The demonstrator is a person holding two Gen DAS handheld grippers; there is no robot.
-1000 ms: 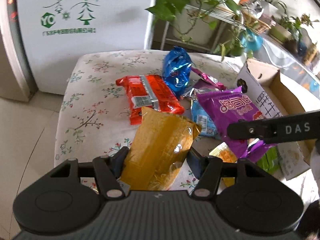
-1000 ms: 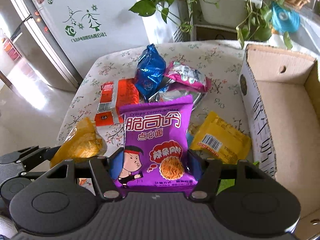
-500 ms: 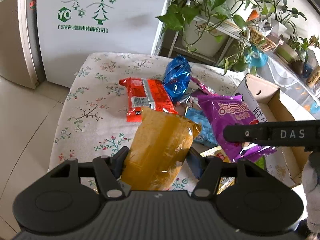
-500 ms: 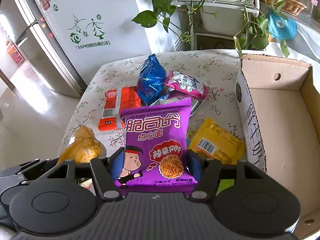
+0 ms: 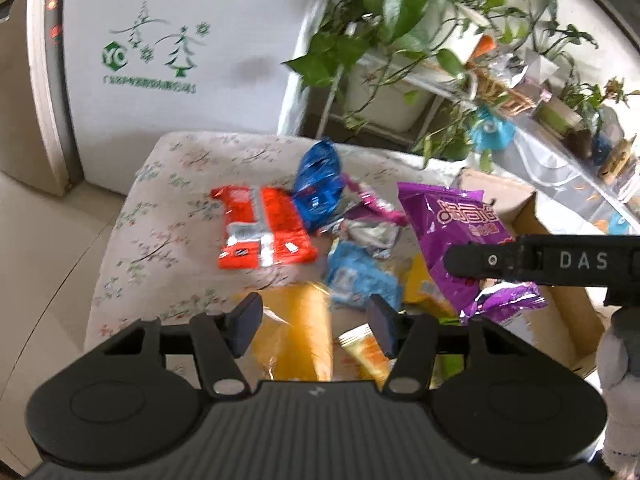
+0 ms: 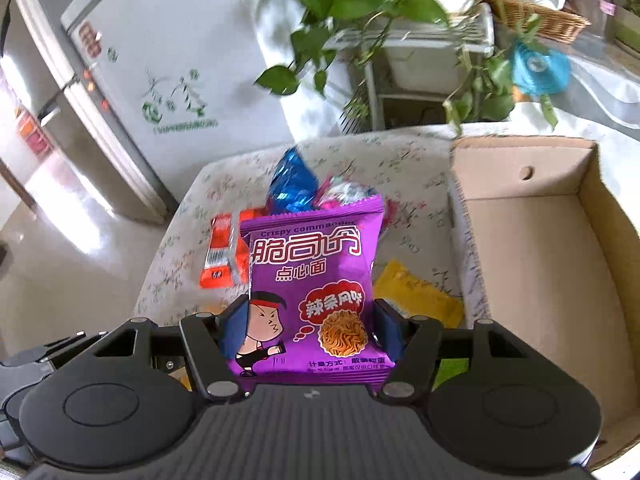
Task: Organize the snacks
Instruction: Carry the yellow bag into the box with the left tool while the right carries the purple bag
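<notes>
My right gripper [image 6: 310,322] is shut on a purple noodle snack bag [image 6: 312,280] and holds it above the table; the bag also shows in the left wrist view [image 5: 460,240]. My left gripper [image 5: 316,320] is open, its jaws wide apart. The orange-yellow bag [image 5: 296,340] lies loose below it, touching neither finger. A red pack [image 5: 260,232], a blue bag [image 5: 318,184], a light-blue pack [image 5: 356,276] and a pink pack [image 5: 368,200] lie on the floral table [image 5: 160,208]. The open cardboard box [image 6: 540,280] stands to the right and is empty inside.
A white fridge [image 5: 160,60] stands behind the table. A plant rack with trailing green leaves [image 5: 400,40] stands at the back right. A yellow pack [image 6: 416,296] lies beside the box wall. The table's left edge drops to a tiled floor [image 5: 40,280].
My left gripper has opened and let go of the orange-yellow bag, which has dropped below the fingers. Both grippers have risen. The right gripper still holds the purple bag.
</notes>
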